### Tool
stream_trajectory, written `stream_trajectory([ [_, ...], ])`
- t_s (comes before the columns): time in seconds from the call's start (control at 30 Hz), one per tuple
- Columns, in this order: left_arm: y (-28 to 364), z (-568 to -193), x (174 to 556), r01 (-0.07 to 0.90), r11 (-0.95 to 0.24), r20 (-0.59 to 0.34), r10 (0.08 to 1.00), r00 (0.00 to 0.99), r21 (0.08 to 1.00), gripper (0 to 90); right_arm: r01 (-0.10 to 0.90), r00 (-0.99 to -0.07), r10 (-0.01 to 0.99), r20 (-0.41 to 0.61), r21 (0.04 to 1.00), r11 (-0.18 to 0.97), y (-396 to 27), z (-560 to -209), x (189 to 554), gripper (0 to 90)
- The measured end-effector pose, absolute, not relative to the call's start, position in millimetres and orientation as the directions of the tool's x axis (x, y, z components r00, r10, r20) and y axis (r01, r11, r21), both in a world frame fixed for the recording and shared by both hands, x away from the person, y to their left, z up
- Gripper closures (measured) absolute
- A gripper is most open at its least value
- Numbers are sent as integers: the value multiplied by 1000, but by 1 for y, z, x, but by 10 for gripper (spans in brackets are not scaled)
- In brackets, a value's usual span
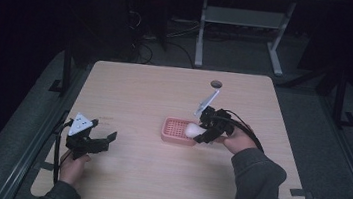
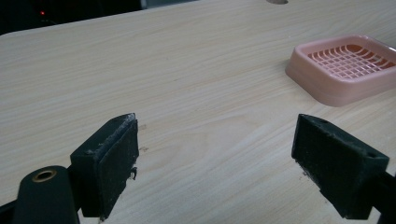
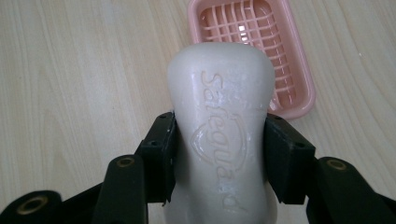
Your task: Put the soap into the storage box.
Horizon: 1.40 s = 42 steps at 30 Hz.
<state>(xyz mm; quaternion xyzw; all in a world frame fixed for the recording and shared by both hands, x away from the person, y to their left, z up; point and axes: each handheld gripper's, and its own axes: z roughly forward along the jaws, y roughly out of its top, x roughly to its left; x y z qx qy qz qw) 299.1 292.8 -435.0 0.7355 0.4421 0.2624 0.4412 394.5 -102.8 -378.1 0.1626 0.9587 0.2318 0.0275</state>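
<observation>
Pale wood table [image 1: 130,175] in a dark room. Right gripper [image 1: 200,132] clamps soap bar [image 3: 224,121] over pink dish [image 1: 173,129], mid-table; left gripper [image 2: 215,163] agape, near left edge.

Dim room, wooden table [image 1: 131,82], grey floor [image 1: 315,102]

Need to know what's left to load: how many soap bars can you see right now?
1. The soap bar is clamped between the right gripper jaws, above the pink soap dish on the table. The dish's grid looks bare in the left gripper view.
</observation>
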Motion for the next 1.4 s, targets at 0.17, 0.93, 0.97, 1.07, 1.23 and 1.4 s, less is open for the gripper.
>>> stream_trajectory([
  [0.17,293,-435,299,419,-221,-3,882,471,881,141,303,-945,324,35,462,834,-98,-378,400,487],
  [0.93,293,-435,299,413,-223,0,880,474,883,141,279,-955,297,26,426,860,-68,-373,418,487],
  [0.97,292,-435,299,413,-222,0,881,473,883,140,284,-954,298,33,422,861,-67,-374,419,487],
  [1.07,292,-435,300,415,-222,0,881,473,882,141,284,-954,297,37,421,861,-64,-378,422,487],
  [1.23,292,-435,300,413,-224,2,881,474,883,141,290,-953,302,36,405,867,-58,-384,427,487],
  [1.4,292,-435,300,413,-224,2,880,474,883,141,289,-953,300,33,390,874,-51,-389,432,487],
])
